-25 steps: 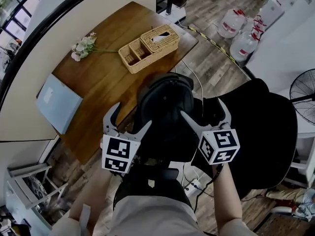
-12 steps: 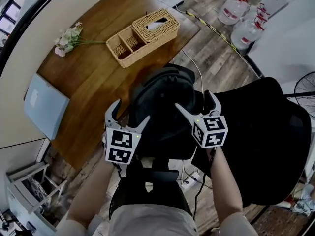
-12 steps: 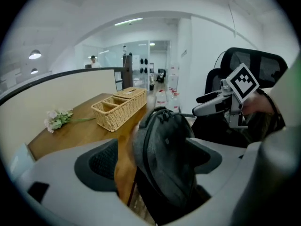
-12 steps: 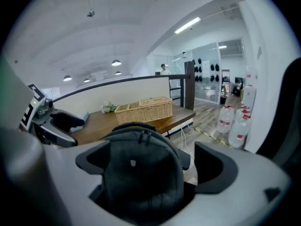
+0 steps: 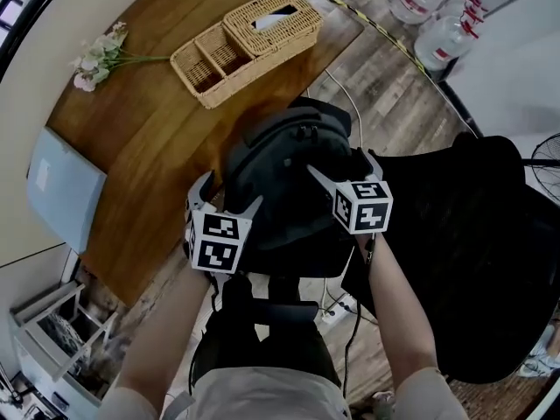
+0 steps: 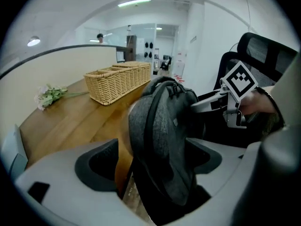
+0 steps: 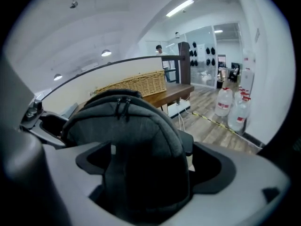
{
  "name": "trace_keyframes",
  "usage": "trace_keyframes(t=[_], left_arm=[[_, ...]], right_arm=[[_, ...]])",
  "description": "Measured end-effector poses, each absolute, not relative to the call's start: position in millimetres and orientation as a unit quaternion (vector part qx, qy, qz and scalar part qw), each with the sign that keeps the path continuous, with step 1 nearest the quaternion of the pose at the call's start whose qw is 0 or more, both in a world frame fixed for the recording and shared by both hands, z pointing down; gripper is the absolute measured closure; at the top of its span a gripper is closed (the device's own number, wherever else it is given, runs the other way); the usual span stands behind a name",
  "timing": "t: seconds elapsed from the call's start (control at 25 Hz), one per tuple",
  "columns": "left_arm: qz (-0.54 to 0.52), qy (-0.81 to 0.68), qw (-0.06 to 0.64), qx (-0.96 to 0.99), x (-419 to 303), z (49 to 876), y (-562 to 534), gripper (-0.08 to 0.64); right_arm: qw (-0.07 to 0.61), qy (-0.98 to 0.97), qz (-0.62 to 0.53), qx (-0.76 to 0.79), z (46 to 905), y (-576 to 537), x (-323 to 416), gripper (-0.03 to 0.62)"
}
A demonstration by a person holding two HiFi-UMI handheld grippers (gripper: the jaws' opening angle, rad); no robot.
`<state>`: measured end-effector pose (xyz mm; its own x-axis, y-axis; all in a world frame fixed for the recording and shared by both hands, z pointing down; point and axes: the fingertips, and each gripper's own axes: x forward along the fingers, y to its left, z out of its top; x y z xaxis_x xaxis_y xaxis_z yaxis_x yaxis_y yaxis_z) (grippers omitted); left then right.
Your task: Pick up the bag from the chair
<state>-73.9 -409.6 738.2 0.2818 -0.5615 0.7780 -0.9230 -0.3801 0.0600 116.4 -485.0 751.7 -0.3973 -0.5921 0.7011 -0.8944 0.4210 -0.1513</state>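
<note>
A dark grey backpack [image 5: 284, 178] stands upright on a black office chair [image 5: 472, 261], its top zip toward the wooden table. My left gripper [image 5: 229, 198] is open at the bag's left side, and the bag [image 6: 164, 140] sits between its jaws with a gap at the left pad. At the bag's right side my right gripper [image 5: 343, 169] is also open. In the right gripper view the bag [image 7: 136, 145] fills the space between the jaws [image 7: 148, 168]. The marker cube of the right gripper [image 6: 239, 81] shows in the left gripper view.
A wooden table [image 5: 149, 138] just past the bag carries a wicker basket [image 5: 245, 46], a flower sprig [image 5: 98, 55] and a pale blue folder [image 5: 63, 186]. Water jugs [image 5: 442, 24] stand on the plank floor. Cables and a power strip [image 5: 337, 309] lie under the chair. A fan [image 5: 547, 151] is at the right edge.
Both grippers have moved forward and in along the bag's sides. The head view has shifted, so the table and the bag sit higher in the frame.
</note>
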Motion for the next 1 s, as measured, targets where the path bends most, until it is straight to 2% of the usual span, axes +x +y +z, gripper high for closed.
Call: trace_keyframes(t=[0.2,0.24,0.28,0.32,0.44,0.64,0.84,1.0], left_arm=[[0.360,-0.511,0.285,0.727,-75,758,-412,0.137],[0.361,-0.521,0.284,0.719,-77,758,-415,0.172],[0.360,-0.530,0.282,0.714,-78,757,-417,0.251],[0.357,-0.536,0.282,0.712,-79,755,-419,0.312],[0.349,-0.535,0.283,0.715,-79,754,-419,0.325],[0.331,-0.516,0.295,0.733,-70,746,-405,0.394],[0.305,-0.514,0.278,0.752,-57,723,-386,0.420],[0.286,-0.501,0.258,0.775,-49,690,-366,0.430]], right_arm=[[0.322,-0.795,0.249,0.451,776,-488,112,0.040],[0.327,-0.794,0.247,0.450,779,-489,111,0.051],[0.331,-0.791,0.244,0.453,781,-491,111,0.071],[0.334,-0.788,0.241,0.458,782,-493,113,0.132],[0.341,-0.781,0.239,0.466,780,-492,114,0.192],[0.331,-0.773,0.237,0.486,765,-471,120,0.287],[0.297,-0.765,0.242,0.517,740,-438,134,0.361],[0.262,-0.763,0.238,0.541,701,-401,146,0.388]])
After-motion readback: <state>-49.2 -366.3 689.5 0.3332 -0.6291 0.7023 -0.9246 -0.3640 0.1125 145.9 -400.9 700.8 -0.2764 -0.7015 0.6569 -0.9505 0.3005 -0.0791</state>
